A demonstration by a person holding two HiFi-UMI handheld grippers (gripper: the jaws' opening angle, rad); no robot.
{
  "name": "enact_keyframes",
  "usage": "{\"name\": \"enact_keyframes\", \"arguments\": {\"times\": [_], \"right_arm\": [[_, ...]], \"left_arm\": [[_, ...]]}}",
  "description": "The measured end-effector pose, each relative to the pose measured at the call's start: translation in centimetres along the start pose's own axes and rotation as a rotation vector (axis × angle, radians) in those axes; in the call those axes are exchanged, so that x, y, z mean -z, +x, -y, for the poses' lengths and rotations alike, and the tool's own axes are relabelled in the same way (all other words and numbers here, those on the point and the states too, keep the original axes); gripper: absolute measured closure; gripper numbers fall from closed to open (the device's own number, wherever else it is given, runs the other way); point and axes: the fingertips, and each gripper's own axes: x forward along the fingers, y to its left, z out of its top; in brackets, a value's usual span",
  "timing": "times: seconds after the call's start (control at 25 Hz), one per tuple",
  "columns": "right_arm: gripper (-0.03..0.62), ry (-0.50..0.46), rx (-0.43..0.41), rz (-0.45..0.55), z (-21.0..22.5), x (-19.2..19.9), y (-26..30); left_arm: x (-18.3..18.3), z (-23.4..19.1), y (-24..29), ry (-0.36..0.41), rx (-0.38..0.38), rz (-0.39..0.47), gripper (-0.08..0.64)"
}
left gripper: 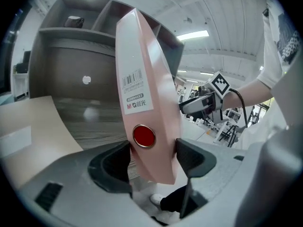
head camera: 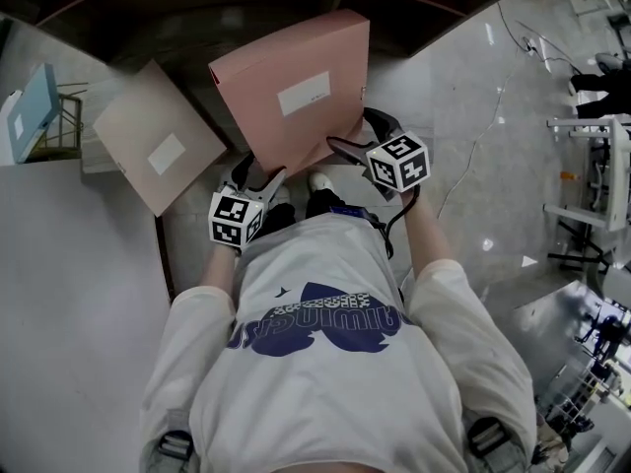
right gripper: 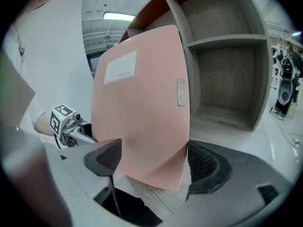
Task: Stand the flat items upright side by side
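A pink file box (head camera: pixel 291 87) stands tilted over the wood-grain shelf board (right gripper: pixel 158 200), its white label facing up in the head view. My left gripper (head camera: pixel 261 177) is shut on its lower spine (left gripper: pixel 147 103), just below the red button, and both pads press on it (left gripper: pixel 151 157). At the opposite lower corner is my right gripper (head camera: pixel 347 146). In the right gripper view its jaws (right gripper: pixel 151 160) stand wide around the corner of the box (right gripper: pixel 142 112), and I see no firm press. A beige file box (head camera: pixel 158 146) leans to the left (left gripper: pixel 28 122).
The shelf unit (right gripper: pixel 222 79) has open compartments behind and to the right of the pink box. A blue item in a wire rack (head camera: pixel 35 106) sits far left. Metal carts (head camera: pixel 592 166) stand on the pale floor at right. My shoe (head camera: pixel 320 180) is below the box.
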Motion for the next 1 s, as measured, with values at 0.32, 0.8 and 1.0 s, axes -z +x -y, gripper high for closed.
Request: {"name": "enact_keyframes", "arguments": {"times": [0.32, 0.8, 1.0], "right_arm": [[0.190, -0.062, 0.112, 0.037, 0.5, -0.1, 0.8], [0.190, -0.203, 0.044, 0.012, 1.0, -1.3, 2.8], [0.190, -0.236, -0.014, 0.002, 1.5, -1.7, 3.1]], "left_arm": [[-0.1, -0.8, 0.5, 0.122, -0.056, 0.003, 0.250], [1.2, -0.9, 0.9, 0.205, -0.109, -0.043, 0.264], [1.8, -0.1, 1.2, 0.234, -0.113, -0.075, 0.264]]}}
